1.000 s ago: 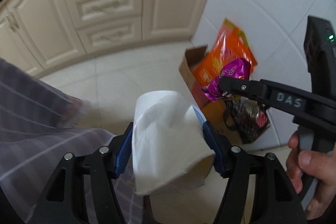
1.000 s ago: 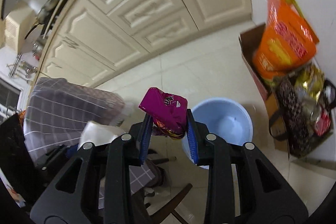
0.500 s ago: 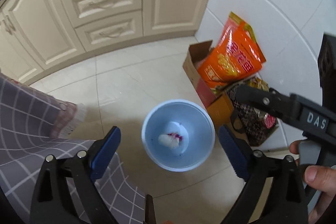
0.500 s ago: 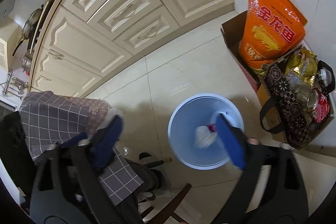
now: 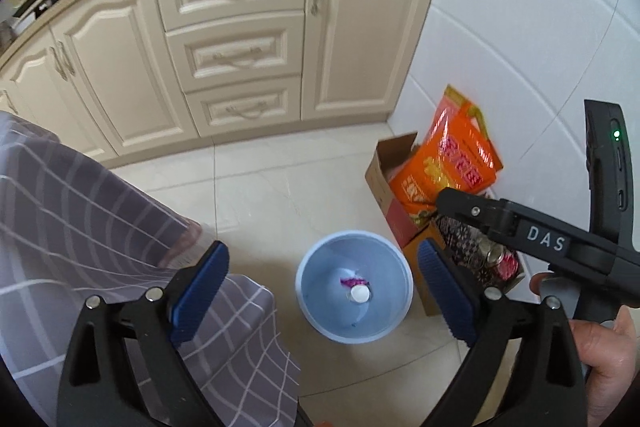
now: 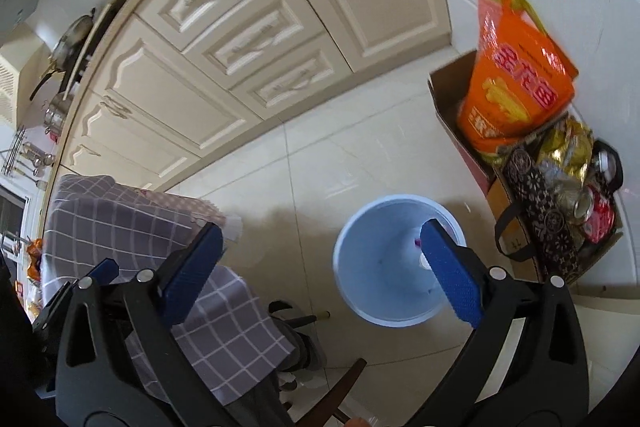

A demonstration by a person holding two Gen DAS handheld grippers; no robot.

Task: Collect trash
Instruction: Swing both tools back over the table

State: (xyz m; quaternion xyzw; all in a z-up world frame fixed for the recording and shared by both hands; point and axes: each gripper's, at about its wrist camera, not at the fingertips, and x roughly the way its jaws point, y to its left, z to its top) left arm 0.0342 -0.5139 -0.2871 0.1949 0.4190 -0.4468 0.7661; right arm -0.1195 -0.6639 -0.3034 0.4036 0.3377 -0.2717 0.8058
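A light blue bin stands on the tiled floor below me; it also shows in the right wrist view. At its bottom lie a white paper cup and a purple wrapper. My left gripper is open and empty, high above the bin. My right gripper is open and empty too, with its right finger in front of the bin's inside. The right gripper's body shows at the right of the left wrist view.
A cardboard box with an orange bag and a patterned bag of cans stand by the white tiled wall right of the bin. Cream cabinets run behind. A grey checked tablecloth hangs at the left.
Both grippers opened: the paper cup fell from the left and the purple wrapper from the right into the bin. Both grippers have since risen higher above it.
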